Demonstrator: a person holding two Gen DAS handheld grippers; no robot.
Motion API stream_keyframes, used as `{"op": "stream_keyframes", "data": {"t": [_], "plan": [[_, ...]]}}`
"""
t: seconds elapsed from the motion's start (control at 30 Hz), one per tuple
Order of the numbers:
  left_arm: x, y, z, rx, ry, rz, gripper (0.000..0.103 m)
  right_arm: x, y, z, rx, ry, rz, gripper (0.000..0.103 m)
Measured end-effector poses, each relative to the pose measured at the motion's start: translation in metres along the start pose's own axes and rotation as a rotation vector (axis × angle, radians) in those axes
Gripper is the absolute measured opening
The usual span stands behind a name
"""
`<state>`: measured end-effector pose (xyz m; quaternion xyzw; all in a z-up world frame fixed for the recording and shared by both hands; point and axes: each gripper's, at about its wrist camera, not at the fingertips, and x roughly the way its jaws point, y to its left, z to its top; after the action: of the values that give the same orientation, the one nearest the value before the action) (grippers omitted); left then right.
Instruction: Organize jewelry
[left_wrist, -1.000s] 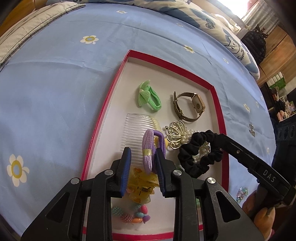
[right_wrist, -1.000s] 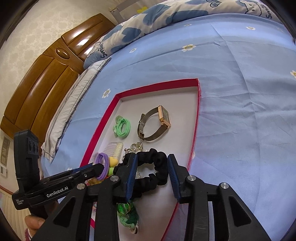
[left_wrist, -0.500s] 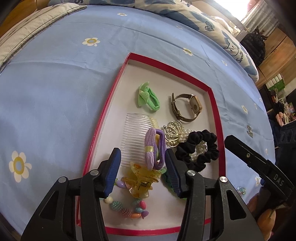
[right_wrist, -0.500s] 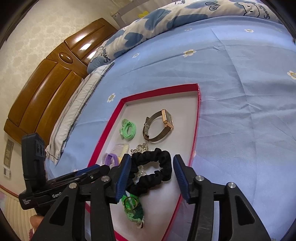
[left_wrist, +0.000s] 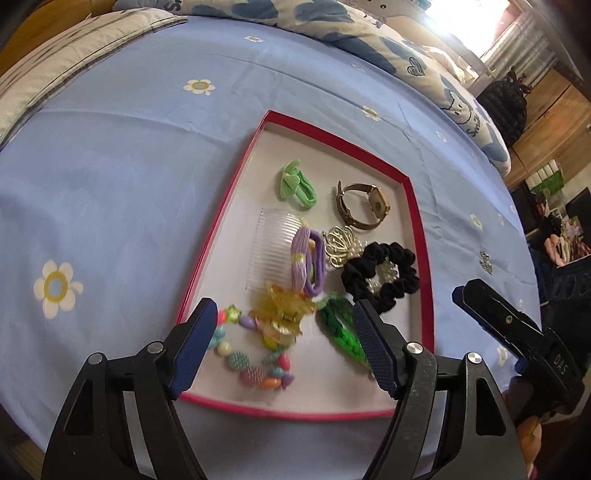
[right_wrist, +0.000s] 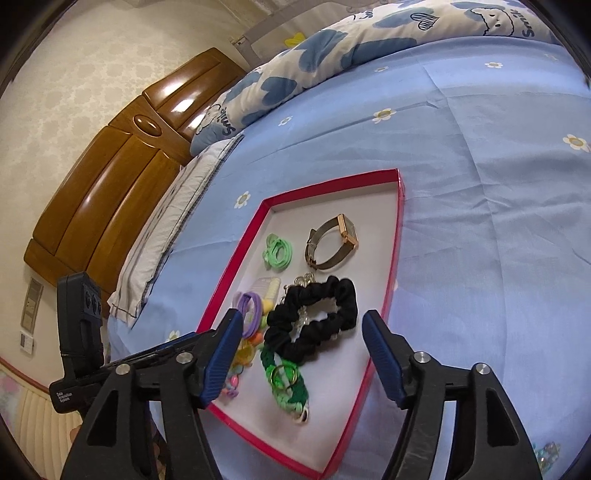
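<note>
Fingers of our left gripper (left_wrist: 282, 341) and right gripper (right_wrist: 303, 354) are spread, empty, low in frame over the red tray (left_wrist: 221, 221); purple hair tie (left_wrist: 306, 258) and black scrunchie (right_wrist: 314, 317) lie inside.

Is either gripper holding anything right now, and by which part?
Nothing is held. The left gripper and right gripper are both open and empty; the purple hair tie and black scrunchie lie loose in the red tray.

Both handheld grippers, the left gripper (left_wrist: 282, 345) and the right gripper (right_wrist: 303, 356), have black frames with silver screws and ribbed blue pads (left_wrist: 373, 350); white lettering reads "DAS" and "Data Acquisition System."
</note>
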<state>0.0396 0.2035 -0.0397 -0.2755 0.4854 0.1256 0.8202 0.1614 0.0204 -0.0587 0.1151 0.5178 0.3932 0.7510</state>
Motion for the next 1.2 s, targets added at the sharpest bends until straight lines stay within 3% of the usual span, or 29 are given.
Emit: {"op": "stream_keyframes", "data": {"t": [0.3,0.63,0.97,1.2], "plan": [[-0.024,0.0,-0.021,-0.018,-0.049,-0.036,0.082,-0.023,-0.002,-0.02,0.06,-0.033,0.067,0.083],[-0.044,-0.006,-0.049,0.039,-0.078,0.025,0.083,-0.042,0.002,-0.043,0.055,-0.041,0.064,0.087],[-0.084,-0.026,-0.045,0.173,-0.164,0.095,0.086,-0.078,0.032,-0.035,-0.1,-0.041,-0.018,0.092],[-0.11,-0.026,-0.043,0.205,-0.253,0.145,0.103,-0.11,0.065,-0.025,-0.254,-0.115,-0.067,0.103]]}}
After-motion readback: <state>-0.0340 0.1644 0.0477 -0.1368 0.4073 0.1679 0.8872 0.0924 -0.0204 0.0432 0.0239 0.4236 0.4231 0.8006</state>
